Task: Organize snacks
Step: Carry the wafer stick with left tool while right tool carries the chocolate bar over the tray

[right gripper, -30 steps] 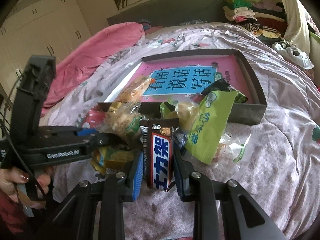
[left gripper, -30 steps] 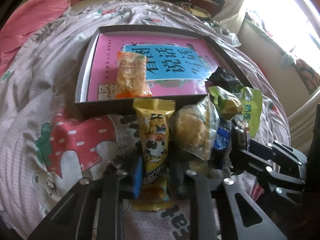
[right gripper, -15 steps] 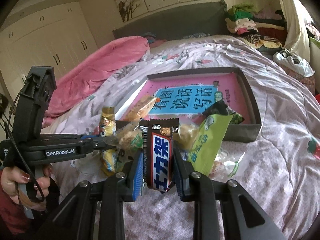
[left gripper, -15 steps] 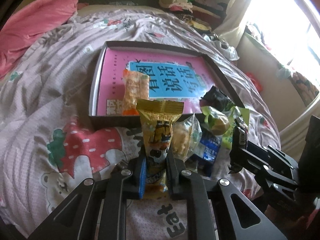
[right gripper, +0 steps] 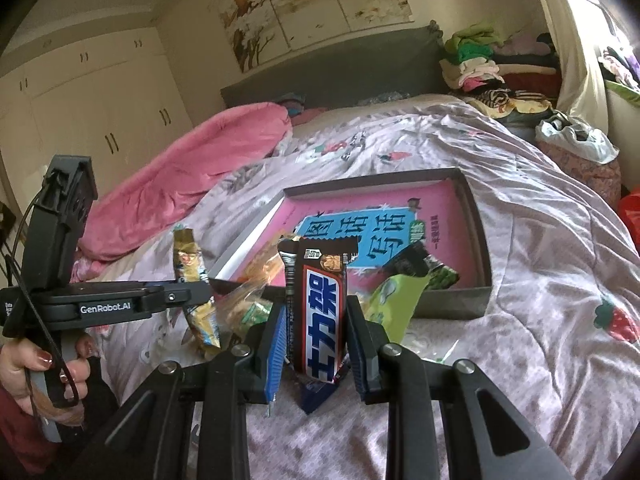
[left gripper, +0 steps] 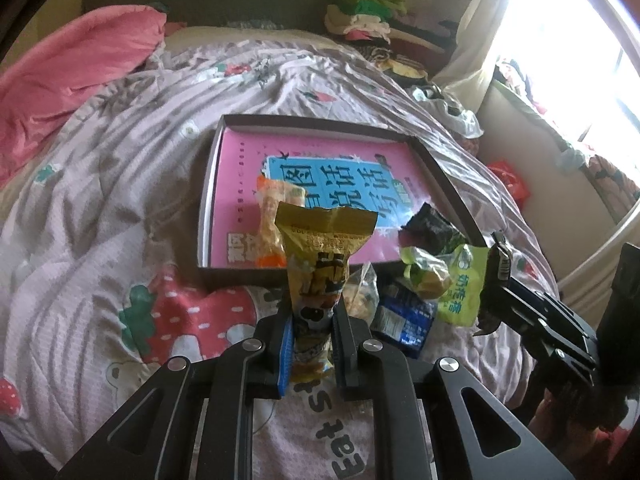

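The left gripper (left gripper: 311,334) is clamped tight on a tall yellow foil snack packet with a cartoon print (left gripper: 320,256), held upright off the bedspread, while the right gripper (right gripper: 316,334) is closed on a dark brown chocolate bar with a red-edged blue band and large white Chinese characters (right gripper: 320,304), also raised on end. Near both tools, four loose snacks lie heaped on the pink strawberry-print quilt (left gripper: 120,208): a clear bag of pale puffs (left gripper: 360,296), a blue wrapper (left gripper: 404,320), a crumpled lime-green pouch with white lettering (left gripper: 460,280) and a small green-wrapped pastry (left gripper: 426,276). Just beyond them sits one shallow dark grey rectangular box (left gripper: 320,120) lined with a pink sheet bearing a blue panel of big Chinese characters; inside rest one orange-ended clear packet (left gripper: 272,216) at its near left and one black-and-green packet (left gripper: 434,226) at its near right corner. The left tool's body reads "GenRobot.AI" in the right wrist view, gripped by a hand (right gripper: 24,372) with red nails.
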Available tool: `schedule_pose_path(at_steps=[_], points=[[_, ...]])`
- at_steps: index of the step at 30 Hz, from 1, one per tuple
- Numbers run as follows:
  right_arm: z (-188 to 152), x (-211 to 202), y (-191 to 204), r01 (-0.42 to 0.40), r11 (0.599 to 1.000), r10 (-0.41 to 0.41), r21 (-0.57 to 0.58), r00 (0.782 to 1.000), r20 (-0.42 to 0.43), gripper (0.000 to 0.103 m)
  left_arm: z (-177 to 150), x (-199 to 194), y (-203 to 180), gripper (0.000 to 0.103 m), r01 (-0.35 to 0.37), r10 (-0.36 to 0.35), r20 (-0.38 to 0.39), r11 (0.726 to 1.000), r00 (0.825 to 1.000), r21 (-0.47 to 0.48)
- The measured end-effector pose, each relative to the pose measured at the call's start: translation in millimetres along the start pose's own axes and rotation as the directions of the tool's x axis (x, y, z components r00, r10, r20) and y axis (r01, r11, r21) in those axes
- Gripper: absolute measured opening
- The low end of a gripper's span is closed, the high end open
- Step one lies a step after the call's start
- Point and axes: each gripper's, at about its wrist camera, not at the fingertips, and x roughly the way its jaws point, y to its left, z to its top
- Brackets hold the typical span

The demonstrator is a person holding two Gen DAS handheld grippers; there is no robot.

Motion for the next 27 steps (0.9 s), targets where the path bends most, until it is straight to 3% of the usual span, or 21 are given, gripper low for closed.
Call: schedule_pose_path(at_steps=[27], points=[[27,-11,-38,0.047,0.995,-0.057,0.087,0.993,0.108,0.028,33,-6,-13,0.016,-0.01,0.01,0.06,1.0,0.998,0.003]])
